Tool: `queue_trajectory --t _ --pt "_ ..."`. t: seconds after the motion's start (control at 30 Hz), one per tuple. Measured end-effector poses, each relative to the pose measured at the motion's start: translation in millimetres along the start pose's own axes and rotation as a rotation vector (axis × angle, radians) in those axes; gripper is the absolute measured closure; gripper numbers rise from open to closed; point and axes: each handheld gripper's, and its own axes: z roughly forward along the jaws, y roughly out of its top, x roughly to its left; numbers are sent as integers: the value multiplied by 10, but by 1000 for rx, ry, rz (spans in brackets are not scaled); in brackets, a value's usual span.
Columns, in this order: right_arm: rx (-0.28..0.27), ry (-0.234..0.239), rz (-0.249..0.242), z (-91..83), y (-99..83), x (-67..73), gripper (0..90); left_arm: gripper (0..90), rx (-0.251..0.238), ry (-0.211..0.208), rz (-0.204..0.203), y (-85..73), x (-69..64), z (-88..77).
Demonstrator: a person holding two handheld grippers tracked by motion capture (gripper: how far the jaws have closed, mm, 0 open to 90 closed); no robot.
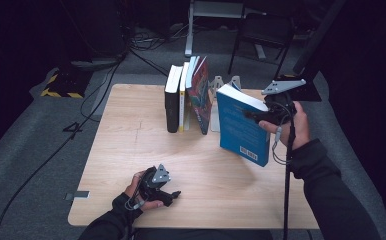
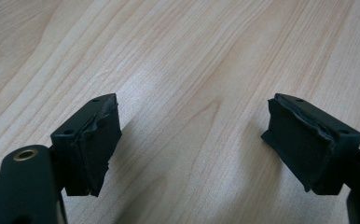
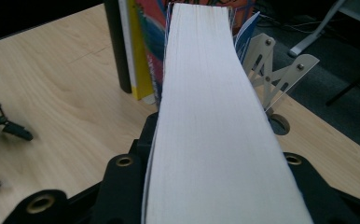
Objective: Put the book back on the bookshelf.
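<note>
A thick blue paperback (image 1: 241, 127) hangs tilted above the right half of the wooden table (image 1: 131, 150), and my right gripper (image 1: 263, 116) is shut on it from the right. In the right gripper view its white page edge (image 3: 206, 121) runs up between the two black jaws. A row of upright books (image 1: 188, 97) stands at the back middle of the table: a black one, a white and yellow one, and a colourful one leaning. My left gripper (image 1: 173, 196) rests near the front edge, open, with bare wood between its pads (image 2: 94, 144).
A metal bookend (image 3: 273, 79) stands just right of the book row, behind the blue book. A chair and a desk leg stand on the grey carpet beyond the table. Cables trail on the floor at the left. A black pole rises by my right forearm.
</note>
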Motion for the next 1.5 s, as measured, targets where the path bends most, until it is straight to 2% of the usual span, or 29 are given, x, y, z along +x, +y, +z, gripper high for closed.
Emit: queue_trajectory --t 0.23,0.4,0.5,0.63,0.83,0.93,1.03,1.33,1.43,1.5 --pt "-28 -71 52 197 133 -127 602 177 1 -3 5 2 6 0" --pt "-37 -85 92 349 245 -231 601 176 2 -4 3 3 6 1" --pt "-45 -107 95 439 288 -251 601 176 2 -4 1 4 6 3" --pt "-41 -108 97 515 343 -251 602 176 1 -6 4 5 9 5" --pt "-49 -79 75 512 419 -131 601 175 1 -9 8 9 15 8" --pt "-68 -62 92 502 460 -107 601 175 1 -7 6 9 13 9" --pt "-79 -72 94 534 482 -121 601 175 0 -5 5 9 9 9" --pt "-82 -138 118 772 489 -390 601 175 0 -15 12 19 19 18" --pt "-95 -148 164 834 463 -486 599 175 0 -14 13 18 19 18" --pt "-101 -144 177 841 443 -504 600 176 -1 -13 13 17 16 17"
